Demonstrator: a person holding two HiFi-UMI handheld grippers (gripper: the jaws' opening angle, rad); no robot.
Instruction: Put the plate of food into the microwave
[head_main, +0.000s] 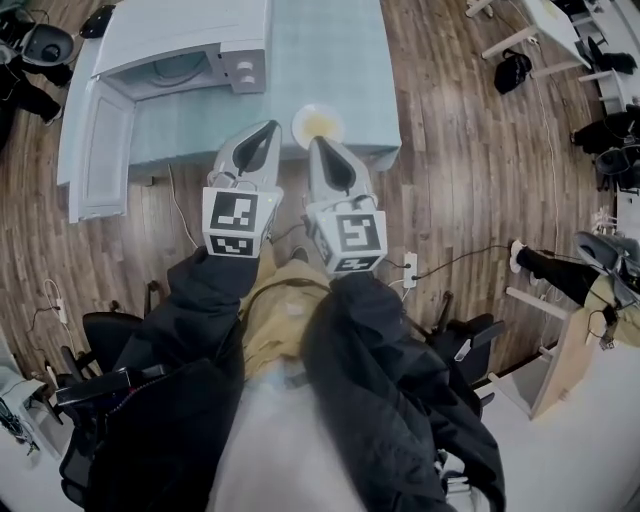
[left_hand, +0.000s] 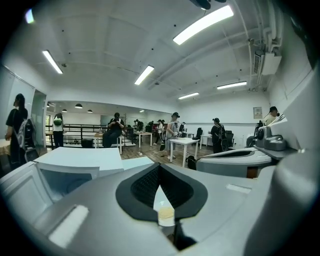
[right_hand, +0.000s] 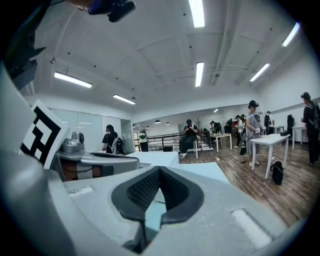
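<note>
Plate position: the round white plate of yellow food (head_main: 318, 123) sits on the pale blue rectangular worktop (head_main: 345, 50), close to its near edge, at 12 o'clock of both tools and not gripped.
Left tool: the grey left tool (head_main: 272, 126) has its jaws pressed together at the tips and pinches nothing.
Right tool: the grey right tool (head_main: 313, 141) is likewise pressed together and empty, just beside the plate's near rim.
Risk, grasp: closed jaws cannot take the rim. In my judgement a push forward as they stand would shove the plate or spill the food.
Risk, edge: a drag towards 6 o'clock could drop the plate onto the brown plank floor (head_main: 470, 150).
Risk, door: the boxy white microwave (head_main: 185, 55) stands at 10 o'clock of the plate. Its white door (head_main: 100, 150) is swung open towards 8 o'clock, and a wide carry could strike it.
Open room: bare worktop lies between plate and cavity, so the route looks free.
</note>
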